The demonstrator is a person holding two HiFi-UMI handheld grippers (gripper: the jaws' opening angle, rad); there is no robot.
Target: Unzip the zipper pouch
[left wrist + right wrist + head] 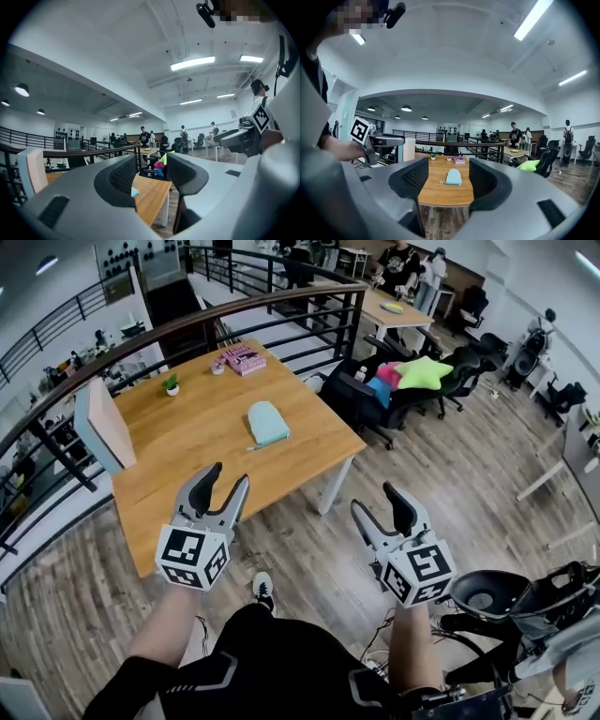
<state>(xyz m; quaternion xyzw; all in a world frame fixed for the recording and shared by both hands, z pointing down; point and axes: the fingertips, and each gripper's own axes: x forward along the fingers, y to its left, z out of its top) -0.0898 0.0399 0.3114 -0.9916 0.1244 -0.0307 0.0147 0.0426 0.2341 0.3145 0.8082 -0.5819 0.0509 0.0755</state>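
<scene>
The tabletop (187, 442) carries one teal pouch (268, 422), one pink book (245, 359), one potted plant (172, 384) and one upright box (103, 426).

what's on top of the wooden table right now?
Light blue pouch in the middle, pink book and potted plant at the far side, upright board at the left edge. The left gripper hides part of the table near edge.

Matt wooden table (202, 432), soft cloth pouch (268, 423), ribbed black jaws pads.
</scene>
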